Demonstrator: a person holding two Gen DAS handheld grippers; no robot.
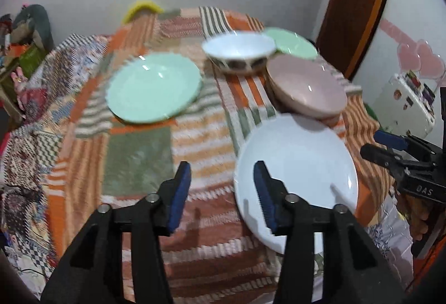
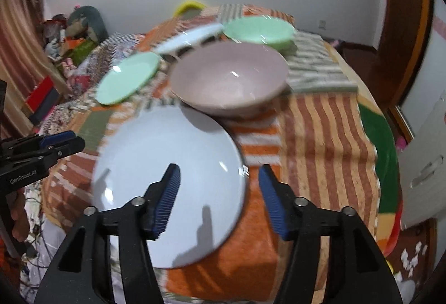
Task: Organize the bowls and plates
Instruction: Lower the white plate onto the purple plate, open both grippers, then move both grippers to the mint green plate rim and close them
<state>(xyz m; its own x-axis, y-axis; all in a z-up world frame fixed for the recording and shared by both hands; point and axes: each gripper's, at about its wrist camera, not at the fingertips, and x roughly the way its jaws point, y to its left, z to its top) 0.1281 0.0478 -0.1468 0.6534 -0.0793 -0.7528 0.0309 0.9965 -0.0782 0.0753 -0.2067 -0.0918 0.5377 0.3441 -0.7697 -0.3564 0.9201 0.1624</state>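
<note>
Nearest, left gripper (image 1: pixel 222 193): black two-finger tool with blue ribbed pads, jaws spread apart with nothing between them; its right finger overlaps the near-left rim of the white plate in its own view, the left finger hangs over bare cloth
Right gripper (image 2: pixel 219 199): same black-and-blue tool, jaws spread wide, gripping nothing; its left finger sits over the white plate, its right finger over the orange cloth just past the plate's rim
White plate (image 1: pixel 297 181): round glossy white ceramic plate lying flat near the table's front edge, between the two tools, released by both
Tablecloth (image 1: pixel 139 161): patchwork fabric of orange, cream and green stripes covering the table
Pink bowl (image 2: pixel 228 79): wide dusty-pink ceramic bowl standing upright just behind the white plate; their rims look touching or overlapping, cannot tell which
Green plate (image 1: pixel 154 87): mint-green scalloped plate lying flat, left of the bowls and apart from them
Patterned bowl (image 1: pixel 238 53): white-inside bowl with dark spots outside, behind the pink bowl
Far green dish (image 2: pixel 259 29): second mint-green piece at the far right, beside the patterned bowl
</note>
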